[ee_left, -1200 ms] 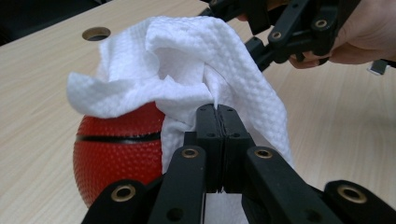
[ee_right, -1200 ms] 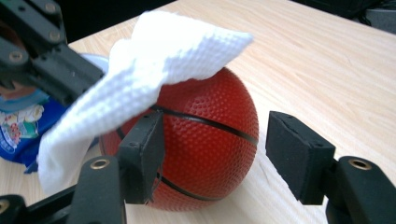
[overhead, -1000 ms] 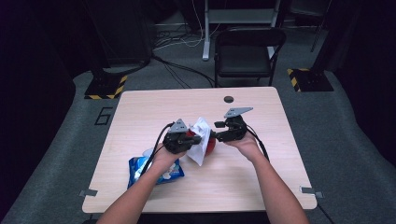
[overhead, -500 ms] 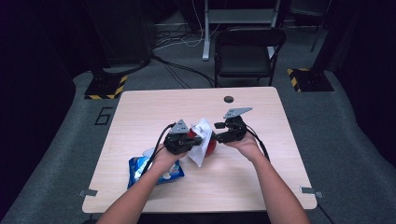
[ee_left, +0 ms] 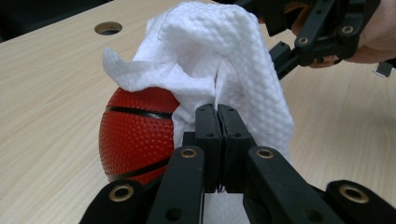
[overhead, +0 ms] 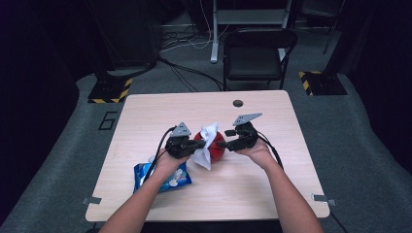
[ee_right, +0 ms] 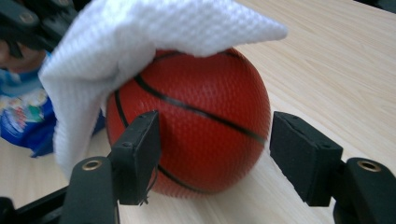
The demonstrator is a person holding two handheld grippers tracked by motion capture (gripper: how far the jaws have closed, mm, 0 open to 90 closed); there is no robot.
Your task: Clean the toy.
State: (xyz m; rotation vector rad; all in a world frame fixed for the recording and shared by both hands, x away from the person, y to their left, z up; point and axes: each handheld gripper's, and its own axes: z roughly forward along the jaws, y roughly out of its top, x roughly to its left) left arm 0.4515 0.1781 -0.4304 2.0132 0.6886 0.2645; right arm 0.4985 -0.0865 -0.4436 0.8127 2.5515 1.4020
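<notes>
A small red basketball (overhead: 216, 150) rests on the wooden table (overhead: 252, 194), with a white wipe (overhead: 208, 141) draped over its top and left side. My left gripper (overhead: 201, 144) is shut on a fold of the wipe (ee_left: 219, 51), its jaws pressed together just in front of the ball (ee_left: 135, 135). My right gripper (overhead: 224, 144) comes in from the right. Its two pads sit on either side of the ball (ee_right: 196, 116) and hold it against the table. The wipe (ee_right: 140, 32) hangs over the ball's upper left in the right gripper view.
A blue pack of wipes (overhead: 163, 175) lies under my left forearm, near the table's front left. A round hole (overhead: 237, 103) is in the tabletop at the back. A black chair (overhead: 260, 53) stands behind the table.
</notes>
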